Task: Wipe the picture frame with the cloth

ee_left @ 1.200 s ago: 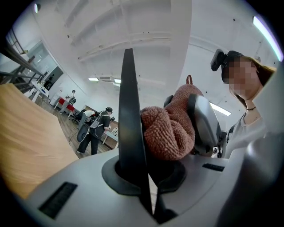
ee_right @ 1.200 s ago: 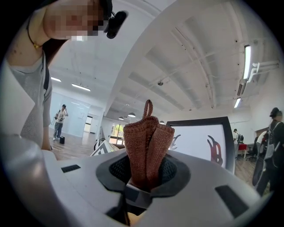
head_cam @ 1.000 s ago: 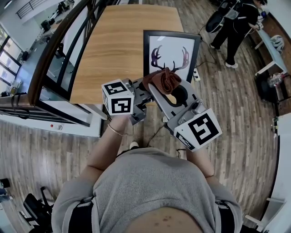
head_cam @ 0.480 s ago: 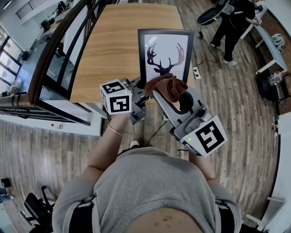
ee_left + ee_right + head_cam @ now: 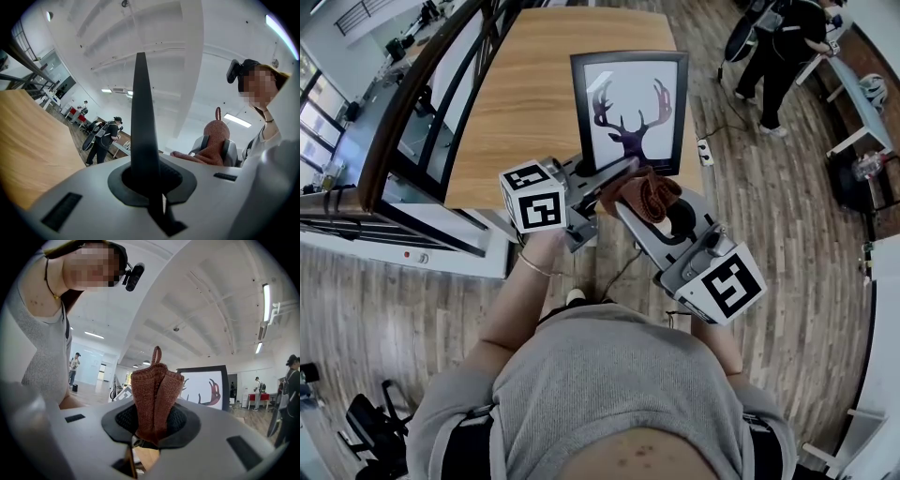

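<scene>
Left gripper [image 5: 149,187]: I see its jaws clamped narrow on the picture frame [image 5: 630,103], at the frame's lower left edge.
Right gripper [image 5: 150,427]: jaws pinched on the bunched brown cloth [image 5: 155,390].
Frame: upright over the near right part of the wooden table [image 5: 525,94], with the antler print facing me.
Cloth: just near-right of the frame's bottom edge; I cannot tell whether they touch.
Far right: a person in dark clothes [image 5: 778,47] stands on the floor.
</scene>
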Demonstrator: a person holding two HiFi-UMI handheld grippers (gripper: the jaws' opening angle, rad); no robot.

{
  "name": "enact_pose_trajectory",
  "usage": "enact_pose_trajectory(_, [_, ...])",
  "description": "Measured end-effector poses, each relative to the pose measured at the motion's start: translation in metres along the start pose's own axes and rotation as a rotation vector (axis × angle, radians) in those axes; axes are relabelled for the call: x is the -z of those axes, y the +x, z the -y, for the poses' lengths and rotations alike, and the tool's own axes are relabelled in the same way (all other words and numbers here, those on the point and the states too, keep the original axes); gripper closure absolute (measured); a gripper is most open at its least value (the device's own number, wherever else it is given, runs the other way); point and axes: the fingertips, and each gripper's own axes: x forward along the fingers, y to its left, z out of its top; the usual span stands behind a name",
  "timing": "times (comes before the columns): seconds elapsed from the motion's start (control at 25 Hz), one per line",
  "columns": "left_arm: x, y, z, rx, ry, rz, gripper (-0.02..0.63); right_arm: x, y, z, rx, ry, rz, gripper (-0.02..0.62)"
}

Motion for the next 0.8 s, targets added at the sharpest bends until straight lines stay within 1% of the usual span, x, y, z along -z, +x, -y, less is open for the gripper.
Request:
enact_pose_trajectory(0.16, [-0.001,0.000,0.001,0.005,-0.028,0.019,0.583,-0.004,-0.007,0.001,-0.031,0.004,0.008,0.499])
enact_pose_trajectory(0.24, [-0.001,0.000,0.002,0.007,-0.044,0.029,0.583,-0.017,-0.012,0.010,-0.007,-0.006,0.043,0.499])
enact_pose_trajectory(0.28, [-0.001,0.000,0.001,0.002,-0.043,0.025,0.583,-0.027,-0.014,0.020,0.032,-0.025,0.073,0.499])
enact_pose_trajectory(0.32, [0.000,0.001,0.000,-0.004,-0.037,0.017,0.583,-0.040,-0.016,0.031,0.088,-0.057,0.111,0.499])
enact_pose_trajectory(0.4, [0.002,0.001,-0.001,-0.007,-0.028,-0.001,0.583,-0.066,-0.018,0.055,0.224,-0.154,0.196,0.499])
enact_pose_trajectory(0.48, [0.002,0.000,0.000,0.001,-0.024,-0.013,0.583,-0.089,-0.015,0.072,0.323,-0.227,0.270,0.499])
enact_pose_trajectory(0.56, [0.002,0.000,0.002,0.013,-0.022,-0.022,0.583,-0.108,-0.007,0.084,0.363,-0.250,0.330,0.499])
enact_pose_trajectory(0.64, [0.001,0.000,0.005,0.025,-0.020,-0.031,0.583,-0.126,0.001,0.095,0.380,-0.264,0.371,0.499])
enact_pose_trajectory(0.8, [-0.001,-0.003,0.009,0.026,-0.009,-0.048,0.583,-0.151,0.016,0.109,0.417,-0.304,0.400,0.499])
